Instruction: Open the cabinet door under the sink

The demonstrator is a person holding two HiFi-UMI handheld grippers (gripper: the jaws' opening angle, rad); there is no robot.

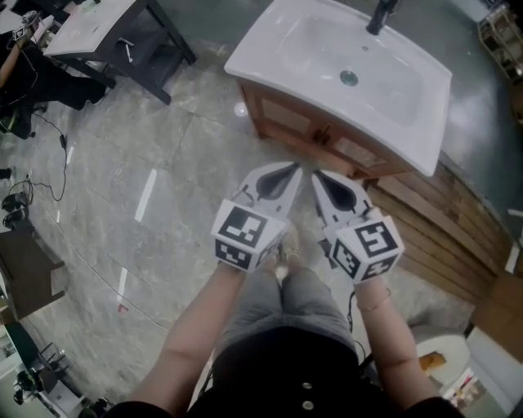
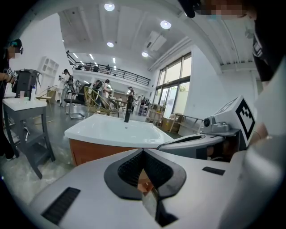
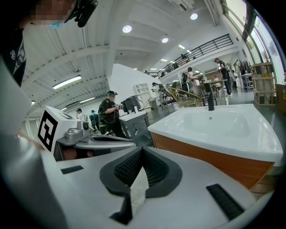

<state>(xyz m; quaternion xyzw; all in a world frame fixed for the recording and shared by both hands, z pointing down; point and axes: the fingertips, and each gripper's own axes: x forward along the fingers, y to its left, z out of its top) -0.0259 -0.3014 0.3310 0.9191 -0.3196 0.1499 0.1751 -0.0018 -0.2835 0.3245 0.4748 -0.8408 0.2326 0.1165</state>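
Note:
A white sink (image 1: 351, 73) with a black tap (image 1: 382, 15) tops a wooden cabinet (image 1: 327, 139) whose doors face me. In the head view my left gripper (image 1: 296, 168) and right gripper (image 1: 315, 175) hang side by side, both shut and empty, a short way in front of the cabinet doors. The left gripper view shows the sink (image 2: 111, 129) and cabinet front (image 2: 96, 154) beyond its shut jaws, with the right gripper (image 2: 166, 144) alongside. From the right gripper view the sink (image 3: 219, 127) and cabinet (image 3: 214, 163) are ahead on the right.
A dark-legged table (image 1: 114, 33) with a white top stands at the back left. Wooden planks (image 1: 441, 229) lie on the floor right of the cabinet. Cables (image 1: 41, 139) trail on the left. Several people (image 3: 109, 116) stand in the hall behind.

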